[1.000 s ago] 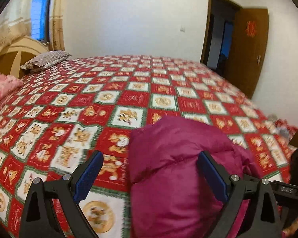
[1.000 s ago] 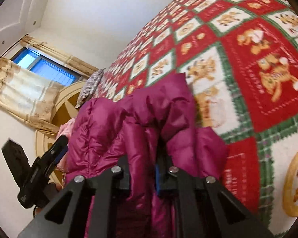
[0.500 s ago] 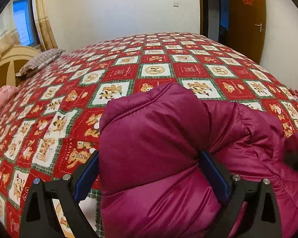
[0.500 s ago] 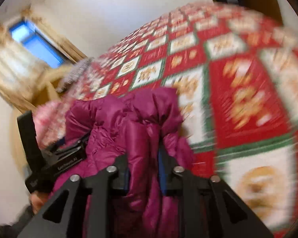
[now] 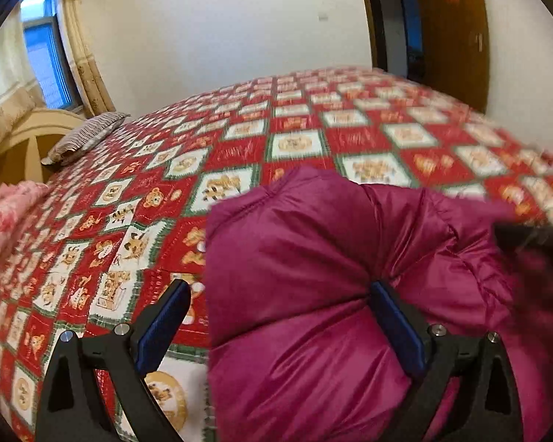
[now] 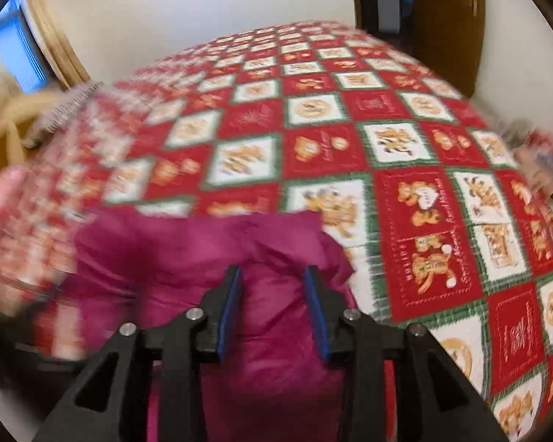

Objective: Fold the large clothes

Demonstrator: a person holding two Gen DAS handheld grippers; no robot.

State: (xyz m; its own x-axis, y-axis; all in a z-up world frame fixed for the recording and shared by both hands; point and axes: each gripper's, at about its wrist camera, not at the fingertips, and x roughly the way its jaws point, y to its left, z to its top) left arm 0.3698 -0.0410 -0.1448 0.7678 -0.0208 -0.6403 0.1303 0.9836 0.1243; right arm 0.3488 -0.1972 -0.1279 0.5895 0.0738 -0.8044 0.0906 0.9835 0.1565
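Bedroom with white walls; a bed (image 5: 313, 140) covered in a red, white and green checked quilt fills most of both views. Magenta puffer jacket (image 5: 313, 294) lies bunched at the near edge of the bed, glossy, quilted in fat puffy panels, a stitched hem showing at its far-left corner.

Left gripper (image 5: 280, 324) points down and forward over the jacket's left part, blue-padded fingers (image 5: 162, 324) spread wide; the left pad is over the quilt, apart from the cloth, the right one pushed into a crease of the jacket. No pinch.

Right gripper (image 6: 272, 309) tilts steeply down at the jacket (image 6: 269, 331), its jaws have just been opening; fingers (image 6: 229, 313) part-spread with a bulge of jacket between them, cloth looks loose, not squeezed.

Striped pillow (image 5: 84, 138) at far left by the headboard, pink blanket (image 5: 3, 221) at left edge, brown door (image 5: 449, 33) far right. Quilt squares carry small lettering, too blurred to read.
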